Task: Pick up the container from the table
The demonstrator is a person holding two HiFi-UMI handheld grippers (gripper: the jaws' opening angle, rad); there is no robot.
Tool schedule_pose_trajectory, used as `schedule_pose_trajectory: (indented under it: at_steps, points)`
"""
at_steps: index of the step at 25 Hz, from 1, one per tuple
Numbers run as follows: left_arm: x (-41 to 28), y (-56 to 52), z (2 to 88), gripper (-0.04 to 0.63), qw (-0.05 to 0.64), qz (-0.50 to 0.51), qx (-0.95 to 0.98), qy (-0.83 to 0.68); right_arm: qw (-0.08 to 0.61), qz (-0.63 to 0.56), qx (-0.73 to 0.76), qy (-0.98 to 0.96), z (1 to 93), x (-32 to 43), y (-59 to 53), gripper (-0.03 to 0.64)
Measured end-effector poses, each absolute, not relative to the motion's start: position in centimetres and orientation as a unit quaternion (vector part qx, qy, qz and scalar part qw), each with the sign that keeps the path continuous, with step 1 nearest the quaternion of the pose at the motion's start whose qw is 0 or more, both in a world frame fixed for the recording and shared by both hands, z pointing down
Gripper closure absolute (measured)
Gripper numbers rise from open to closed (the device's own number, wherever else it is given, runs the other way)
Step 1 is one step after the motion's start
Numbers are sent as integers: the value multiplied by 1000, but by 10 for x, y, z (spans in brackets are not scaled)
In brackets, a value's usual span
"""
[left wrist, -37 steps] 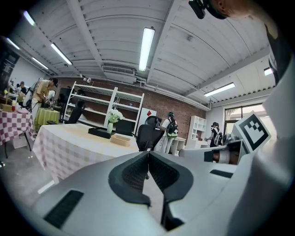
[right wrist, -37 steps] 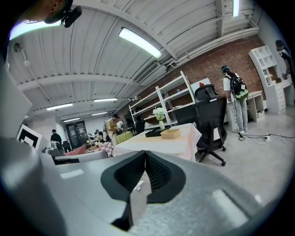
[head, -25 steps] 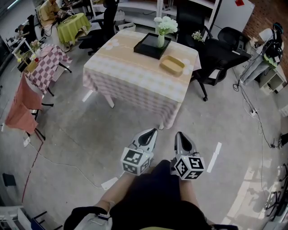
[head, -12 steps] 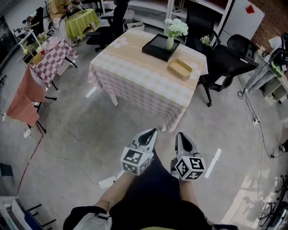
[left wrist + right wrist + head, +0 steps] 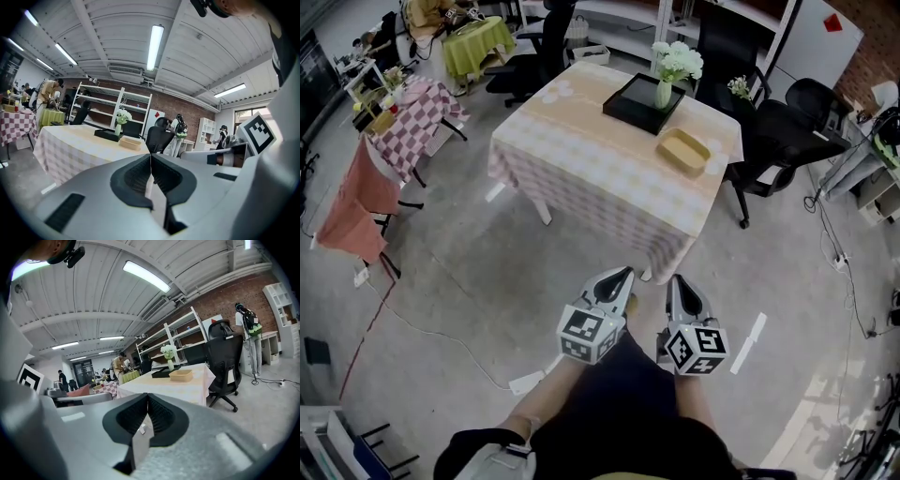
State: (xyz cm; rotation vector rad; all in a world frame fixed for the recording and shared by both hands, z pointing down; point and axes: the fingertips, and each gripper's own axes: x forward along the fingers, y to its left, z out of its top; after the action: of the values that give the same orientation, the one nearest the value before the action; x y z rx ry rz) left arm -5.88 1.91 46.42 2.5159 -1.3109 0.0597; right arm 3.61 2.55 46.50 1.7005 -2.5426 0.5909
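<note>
**Both grippers closed and empty; container on the table ahead**

Left gripper (image 5: 622, 275) and right gripper (image 5: 678, 281) are held side by side over bare concrete floor (image 5: 459, 281), well short of the table (image 5: 581, 150). Both point toward it. Each gripper view shows ribbed black pads meeting in a closed seam, with nothing between them.

Each gripper carries a marker cube (image 5: 590, 334) printed with black-and-white square patterns. There is no lettering to read on them.

The table wears a pale checked cloth with a yellowish band. The container (image 5: 683, 151), a shallow tan dish, lies near the table's right edge, toward the far right corner. It sits just beside the near corner of a black tray (image 5: 628, 101); contact between them can't be judged. A vase of white flowers (image 5: 665, 86) stands upright on that tray's right side.

Black office chairs (image 5: 787, 141) crowd the table's far right corner. A white panel (image 5: 820, 37) behind them bears a small red diamond mark, too small to read.
</note>
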Motion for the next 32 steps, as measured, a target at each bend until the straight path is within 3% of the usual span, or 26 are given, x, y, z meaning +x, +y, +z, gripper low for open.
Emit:
schedule_pose_trajectory:
  at_steps: [32]
  points:
    - [-21, -135, 470, 586, 168, 18, 873, -458, 17, 206, 553, -807, 466, 76, -135, 612]
